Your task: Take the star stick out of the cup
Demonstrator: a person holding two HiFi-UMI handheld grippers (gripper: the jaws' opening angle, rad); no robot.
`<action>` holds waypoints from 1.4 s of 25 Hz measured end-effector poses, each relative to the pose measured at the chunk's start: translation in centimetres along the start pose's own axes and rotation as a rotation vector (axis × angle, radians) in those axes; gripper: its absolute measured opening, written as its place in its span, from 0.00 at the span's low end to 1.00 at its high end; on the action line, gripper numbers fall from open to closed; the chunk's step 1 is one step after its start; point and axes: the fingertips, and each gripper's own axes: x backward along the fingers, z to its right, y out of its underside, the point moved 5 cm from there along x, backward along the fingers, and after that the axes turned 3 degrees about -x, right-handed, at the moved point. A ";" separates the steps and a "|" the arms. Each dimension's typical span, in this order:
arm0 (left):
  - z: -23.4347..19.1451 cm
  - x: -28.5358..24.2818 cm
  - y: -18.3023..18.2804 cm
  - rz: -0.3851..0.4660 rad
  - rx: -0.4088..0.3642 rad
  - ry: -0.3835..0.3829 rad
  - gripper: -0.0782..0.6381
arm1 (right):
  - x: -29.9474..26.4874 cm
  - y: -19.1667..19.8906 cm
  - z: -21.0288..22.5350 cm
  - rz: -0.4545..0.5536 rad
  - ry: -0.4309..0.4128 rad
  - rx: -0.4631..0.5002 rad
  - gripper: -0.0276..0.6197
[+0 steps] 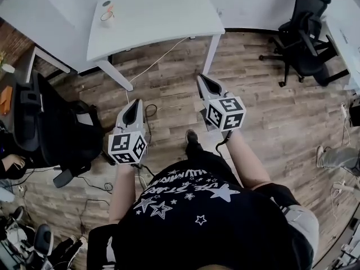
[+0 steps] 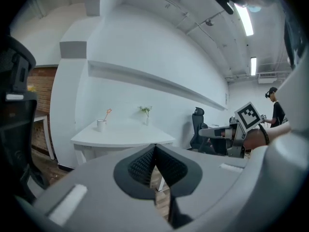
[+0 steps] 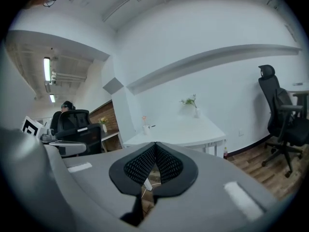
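Head view has the left hand-held gripper (image 1: 134, 112) at centre-left of the frame and the right hand-held gripper (image 1: 209, 86) just right of centre. Both hang over the wooden floor (image 1: 270, 111), well apart from the white worktop (image 1: 163, 16) along the top of the frame. The cup (image 1: 107, 19) stands toward the upper left of that worktop, and the star stick (image 1: 109, 8) sits in it.

Left gripper view shows that hand-held gripper's jaws pressed together with nothing between them. Far beyond them, at middle left of the frame, the cup is small on the worktop, and the star stick leans out of it toward the right. A little vase (image 2: 146, 116) with a green sprig stands to the cup's right.

Right gripper view likewise shows its jaws meeting on nothing. The cup and stick lie just left of centre above them, and a black office chair (image 3: 279, 117) stands at the right edge.
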 end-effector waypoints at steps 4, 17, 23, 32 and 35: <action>-1.0 -5.0 -1.5 0.004 0.008 -0.039 0.11 | -4.1 -2.3 3.1 -0.008 -0.039 0.012 0.07; -4.6 -11.9 -3.7 0.016 0.045 -0.129 0.11 | -12.7 -4.8 5.9 -0.046 -0.134 0.014 0.07; -7.5 -14.9 -4.7 0.049 0.031 -0.119 0.11 | -16.7 -5.3 5.4 -0.053 -0.134 0.030 0.07; -17.8 -21.9 -7.7 0.052 0.040 -0.136 0.11 | -30.2 -8.6 2.6 -0.045 -0.179 0.043 0.07; -21.3 -24.0 -8.5 0.046 0.039 -0.140 0.11 | -34.6 -9.4 1.3 -0.040 -0.185 0.045 0.07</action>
